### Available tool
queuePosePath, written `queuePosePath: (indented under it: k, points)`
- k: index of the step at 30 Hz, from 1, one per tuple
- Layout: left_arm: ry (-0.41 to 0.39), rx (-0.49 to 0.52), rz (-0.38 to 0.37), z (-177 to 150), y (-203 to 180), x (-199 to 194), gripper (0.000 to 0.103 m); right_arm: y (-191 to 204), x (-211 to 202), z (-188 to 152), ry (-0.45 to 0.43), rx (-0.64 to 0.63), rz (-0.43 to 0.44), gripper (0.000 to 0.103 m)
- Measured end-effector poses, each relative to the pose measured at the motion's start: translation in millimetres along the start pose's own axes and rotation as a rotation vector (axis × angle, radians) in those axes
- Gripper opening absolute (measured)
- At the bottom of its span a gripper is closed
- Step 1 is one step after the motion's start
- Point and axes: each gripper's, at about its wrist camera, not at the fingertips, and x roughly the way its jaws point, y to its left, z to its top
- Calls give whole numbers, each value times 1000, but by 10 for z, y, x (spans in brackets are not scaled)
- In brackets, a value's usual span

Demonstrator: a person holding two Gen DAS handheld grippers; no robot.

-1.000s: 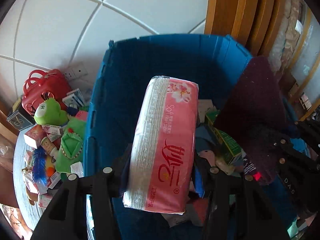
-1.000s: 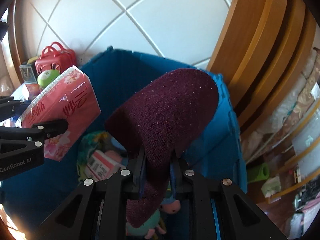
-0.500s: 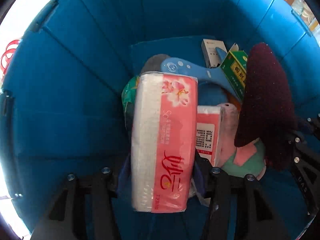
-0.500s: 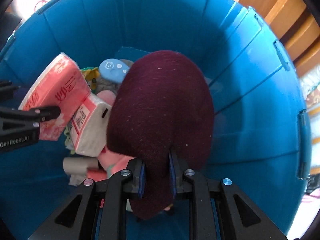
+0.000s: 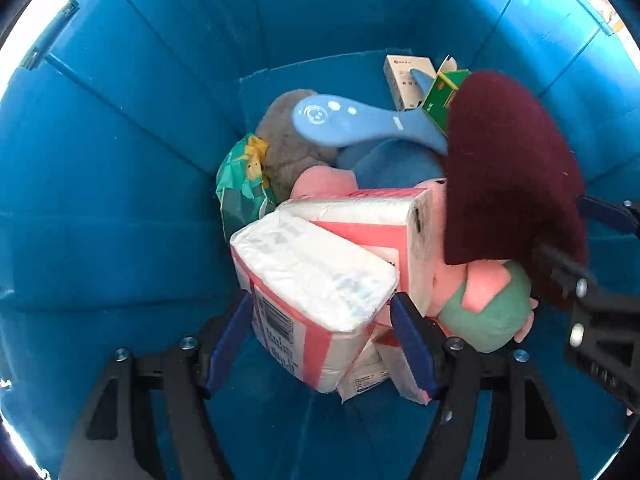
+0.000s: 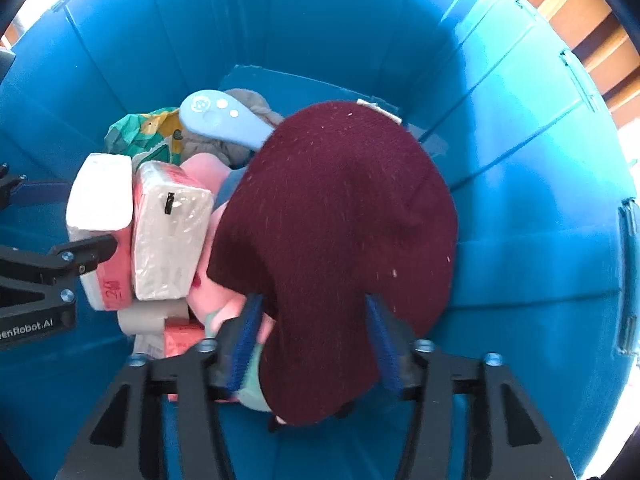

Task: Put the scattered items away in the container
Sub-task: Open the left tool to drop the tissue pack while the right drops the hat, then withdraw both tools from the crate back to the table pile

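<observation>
Both grippers reach down into the blue bin [image 5: 120, 160]. My left gripper [image 5: 320, 336] is opening its jaws. The pink-and-white tissue pack [image 5: 316, 276] lies tipped between them on the pile, and the pads do not press it. In the right wrist view, my right gripper [image 6: 314, 344] is opening too. The maroon knit hat [image 6: 340, 240] sags loose between its blue pads [image 6: 248, 340] over the pile. The hat [image 5: 512, 176] and the right gripper's fingers [image 5: 580, 292] also show at the right of the left wrist view.
In the bin lie a second tissue pack [image 5: 384, 220], a pink plush toy [image 5: 484, 296], a blue handled gadget [image 5: 340, 124], a green box [image 5: 440, 100], a white box [image 5: 404, 76], grey cloth [image 5: 288, 148] and a green patterned bag [image 5: 240, 188]. Wooden panelling [image 6: 580, 12] stands outside the rim.
Both grippers sank into the bin and their jaws spread. The tissue pack tipped out of the left grip onto the pile. The hat came loose from the right pinch.
</observation>
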Motion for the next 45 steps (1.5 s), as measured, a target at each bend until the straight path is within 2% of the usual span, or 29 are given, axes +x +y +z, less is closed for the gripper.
queuePosePath:
  k: [1, 5, 7, 10, 16, 22, 24, 27, 30, 33, 39, 45]
  points:
    - [-3, 0, -18, 2, 4, -25, 70, -15, -60, -9, -6, -2, 2, 82]
    - [-23, 11, -40, -23, -30, -106, 70, -34, -257, -23, -50, -25, 10, 89]
    - [-31, 16, -60, -64, -42, -161, 70, -33, -347, -49, -75, -41, 13, 99]
    - [-67, 21, -72, -148, -43, -324, 70, 4, -445, -130, -114, -71, 34, 102]
    - [-157, 34, -95, -377, -33, -782, 70, 12, -669, -375, -195, -72, 61, 102]
    - [-272, 56, -40, -744, -7, -1041, 70, 1, -821, -605, -282, -52, 106, 102]
    - [-321, 27, -18, -874, 32, -1088, 70, 4, -835, -673, -306, -46, 112, 102]
    - [-436, -38, 51, -1082, 108, -1184, 70, 36, -865, -758, -356, -31, 106, 102]
    - [-553, -100, 106, -1313, 201, -1317, 70, 95, -911, -818, -415, -5, 136, 102]
    - [-623, -151, 147, -1533, 309, -1437, 70, 237, -971, -853, -463, 1, 180, 102]
    - [-649, -214, 157, -1876, 649, -1583, 70, 677, -1166, -864, -530, -25, 258, 103]
    - [-680, -288, 160, -2201, 1215, -1677, 70, 1258, -1409, -894, -585, -45, 297, 103]
